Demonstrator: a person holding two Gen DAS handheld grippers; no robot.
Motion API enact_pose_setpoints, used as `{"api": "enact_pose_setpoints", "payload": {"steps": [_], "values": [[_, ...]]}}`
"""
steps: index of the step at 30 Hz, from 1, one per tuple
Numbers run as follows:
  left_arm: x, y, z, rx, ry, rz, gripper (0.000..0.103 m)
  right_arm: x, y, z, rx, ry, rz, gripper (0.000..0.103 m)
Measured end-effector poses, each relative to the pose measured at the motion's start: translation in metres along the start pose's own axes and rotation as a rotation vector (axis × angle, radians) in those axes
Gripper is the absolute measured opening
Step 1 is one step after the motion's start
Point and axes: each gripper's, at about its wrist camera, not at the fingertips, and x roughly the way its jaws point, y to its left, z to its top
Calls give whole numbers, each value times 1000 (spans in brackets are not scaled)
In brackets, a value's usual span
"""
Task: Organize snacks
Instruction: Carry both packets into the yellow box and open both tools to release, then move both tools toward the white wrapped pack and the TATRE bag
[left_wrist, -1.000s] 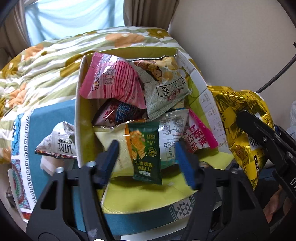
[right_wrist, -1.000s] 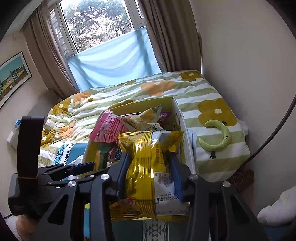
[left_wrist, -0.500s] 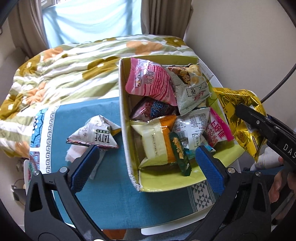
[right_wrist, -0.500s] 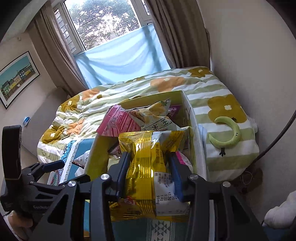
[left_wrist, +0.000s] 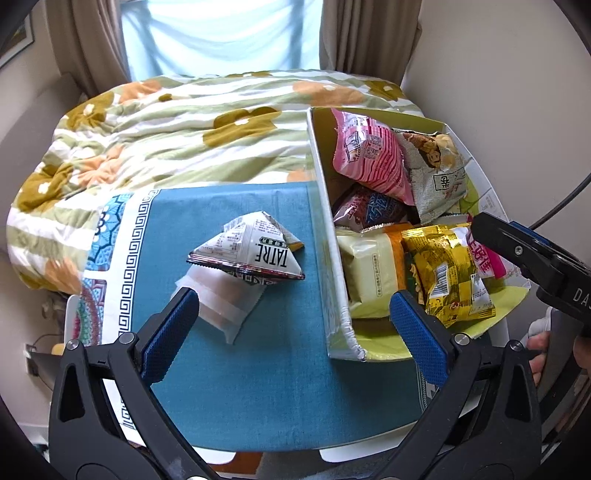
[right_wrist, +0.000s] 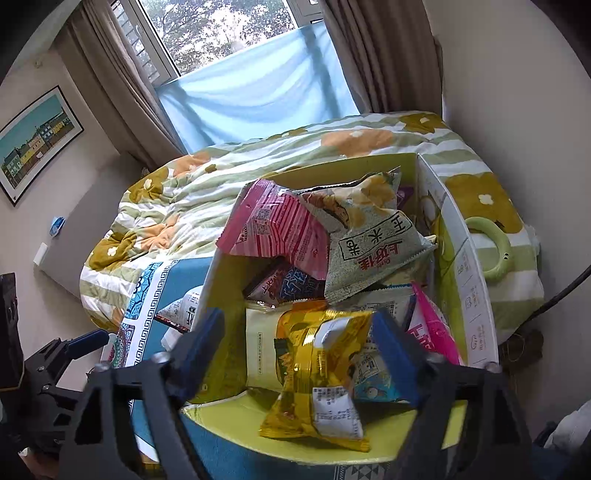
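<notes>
- On the teal tablecloth (left_wrist: 236, 369), a triangular white "TATRE" snack packet (left_wrist: 251, 254) rests partly on top of a translucent white pouch (left_wrist: 218, 302); both lie just left of the cardboard box (left_wrist: 334, 280).
- Left gripper (left_wrist: 295, 325): jaws spread wide, holding nothing. One blue finger pad (left_wrist: 168, 332) sits near the translucent pouch; the other overlaps the near corner of the box in this view.
- Right gripper (right_wrist: 299, 350): jaws released, spread to either side of the yellow foil snack bag (right_wrist: 317, 373). No pad grips the bag; whether one touches it cannot be told.
- Yellow foil snack bag: lies at the near end of the box interior, on top of other packets, barcode label facing up.
- Box contents, far end: pink striped packet (right_wrist: 280, 225) and grey-green packet with Chinese lettering (right_wrist: 373, 251), both tilted. Below them lies a dark packet (right_wrist: 284, 286). A pale cream packet (left_wrist: 373, 277) lies beside the yellow bag.
- Behind the table: bed with floral striped duvet (left_wrist: 184, 133).
</notes>
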Motion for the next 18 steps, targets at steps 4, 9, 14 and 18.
{"api": "enact_pose_setpoints", "payload": {"steps": [4, 9, 14, 18], "values": [[-4, 5, -7, 15, -3, 17, 102, -13, -2, -10, 5, -35, 1, 103], [-20, 13, -15, 6, -27, -8, 102, -27, -2, -17, -5, -53, -4, 103], [-39, 19, -22, 10, -66, 4, 102, -42, -3, -19, 12, -51, 12, 103], [-53, 28, -30, -4, -83, 16, 102, -53, 4, -22, -8, -66, 8, 103]]}}
